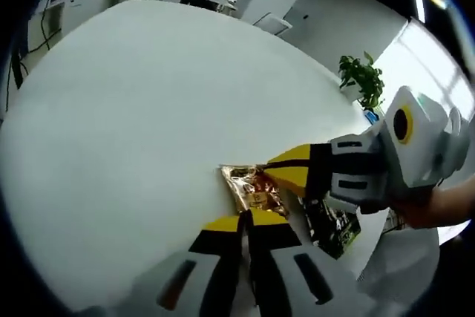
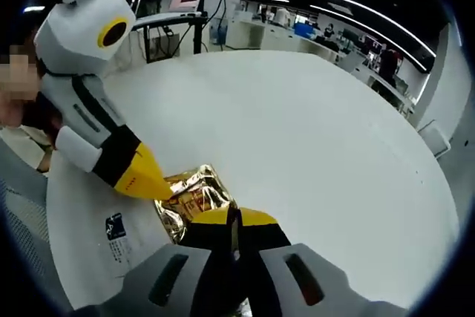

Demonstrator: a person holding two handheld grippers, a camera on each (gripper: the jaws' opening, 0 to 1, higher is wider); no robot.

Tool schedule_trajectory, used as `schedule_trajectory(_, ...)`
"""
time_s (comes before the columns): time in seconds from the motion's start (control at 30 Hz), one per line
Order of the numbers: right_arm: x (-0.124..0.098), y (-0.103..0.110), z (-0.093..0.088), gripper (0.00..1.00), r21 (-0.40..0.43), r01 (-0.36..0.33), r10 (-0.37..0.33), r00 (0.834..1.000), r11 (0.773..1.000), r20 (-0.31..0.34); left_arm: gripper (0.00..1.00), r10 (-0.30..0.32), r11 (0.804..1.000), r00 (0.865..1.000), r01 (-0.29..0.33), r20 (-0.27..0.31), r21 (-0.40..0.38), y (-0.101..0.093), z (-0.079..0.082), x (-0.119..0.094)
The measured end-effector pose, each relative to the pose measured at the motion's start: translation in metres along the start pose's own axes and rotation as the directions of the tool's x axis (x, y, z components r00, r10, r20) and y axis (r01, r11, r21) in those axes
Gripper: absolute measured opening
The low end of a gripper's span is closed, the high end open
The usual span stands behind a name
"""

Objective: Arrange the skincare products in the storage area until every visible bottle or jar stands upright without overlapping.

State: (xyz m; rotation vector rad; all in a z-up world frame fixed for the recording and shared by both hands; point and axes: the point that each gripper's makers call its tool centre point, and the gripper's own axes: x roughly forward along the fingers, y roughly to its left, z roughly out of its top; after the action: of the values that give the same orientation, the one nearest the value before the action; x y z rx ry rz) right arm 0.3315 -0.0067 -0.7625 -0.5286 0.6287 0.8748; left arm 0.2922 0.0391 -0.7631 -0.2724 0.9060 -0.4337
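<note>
Gold foil sachet lies flat on white tabletop, pinched from two opposite ends. Left gripper has jaws together on sachet's near edge, directly ahead of its tips. Right gripper likewise clamped on its own near edge of sachet. Sachet's long axis seems to run between both grippers, each equally close. Dark printed packet lies just beside sachet, under right gripper. No upright bottle or jar seen. Judgement: next move hinges on which gripper releases first.
</note>
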Motion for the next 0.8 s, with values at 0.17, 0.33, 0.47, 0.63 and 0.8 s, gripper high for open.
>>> schedule_trajectory(0.17, 0.002, -0.001, -0.001, 0.03, -0.024, 0.007, -0.007, 1.0, 1.0, 0.001, 0.06, 0.076, 0.984, 0.996, -0.07, -0.036, 0.163, 0.011, -0.003, -0.004)
schedule_trajectory(0.33, 0.001, -0.003, -0.002, 0.03, -0.034, 0.001, -0.001, 1.0, 0.999, 0.004, 0.15, 0.061, 0.931, 0.997, -0.073, 0.046, 0.358, 0.006, 0.017, -0.006)
schedule_trajectory(0.47, 0.001, -0.002, -0.002, 0.03, -0.042, -0.002, 0.003, 1.0, 0.999, 0.007, 0.15, -0.006, 0.87, 0.997, -0.035, 0.082, 0.492, -0.013, 0.03, 0.001)
schedule_trajectory(0.63, 0.0, -0.002, -0.001, 0.03, -0.067, -0.012, 0.012, 1.0, 0.998, 0.004, 0.2, 0.0, 0.778, 1.0, -0.016, 0.026, 0.627, -0.018, 0.023, 0.023)
schedule_trajectory(0.8, 0.001, -0.002, -0.001, 0.03, -0.089, -0.019, 0.02, 1.0, 0.996, 0.004, 0.2, 0.015, 0.774, 1.0, -0.025, 0.021, 0.632, -0.017, 0.019, 0.031)
